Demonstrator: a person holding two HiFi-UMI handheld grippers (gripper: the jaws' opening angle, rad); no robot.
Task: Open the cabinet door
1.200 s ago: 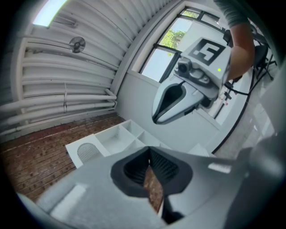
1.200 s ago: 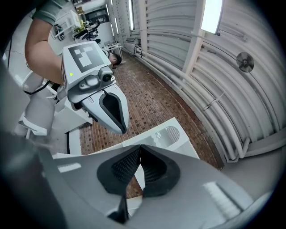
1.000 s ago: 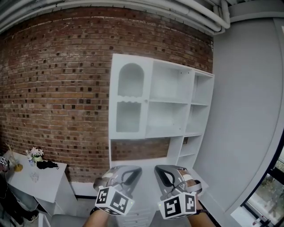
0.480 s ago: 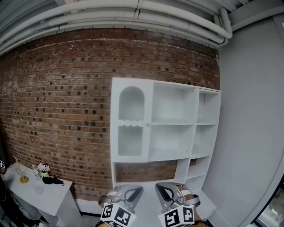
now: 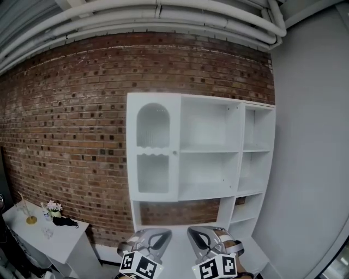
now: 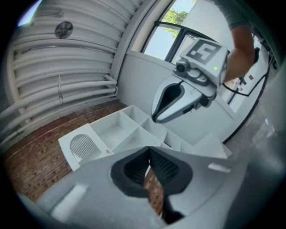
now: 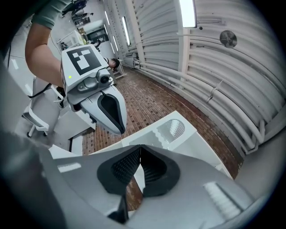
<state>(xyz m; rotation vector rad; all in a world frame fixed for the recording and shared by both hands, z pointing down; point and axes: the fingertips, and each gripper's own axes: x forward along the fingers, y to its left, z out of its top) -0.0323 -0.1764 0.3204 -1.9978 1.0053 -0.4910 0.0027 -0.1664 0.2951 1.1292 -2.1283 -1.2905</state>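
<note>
A white cabinet (image 5: 202, 158) stands against the brick wall. Its single door (image 5: 153, 148), at the upper left, has an arched ribbed pane and is closed, with a small knob (image 5: 175, 153) on its right edge. My left gripper (image 5: 154, 235) and right gripper (image 5: 200, 235) sit side by side at the bottom of the head view, well short of the cabinet. Both point level at it. In the left gripper view the left gripper (image 6: 149, 165) is shut and empty, and the door (image 6: 83, 146) lies beyond it. The right gripper (image 7: 140, 164) in its own view is likewise shut on nothing.
Open shelves (image 5: 210, 163) fill the cabinet's middle and right. A grey wall (image 5: 316, 163) closes the right side. A small white table (image 5: 60, 234) with flowers (image 5: 53, 207) stands at the lower left. Pipes (image 5: 163, 16) run along the ceiling.
The cabinet has grown larger and shifted left in the head view. Both grippers sit lower in the frame, still shut, side by side.
</note>
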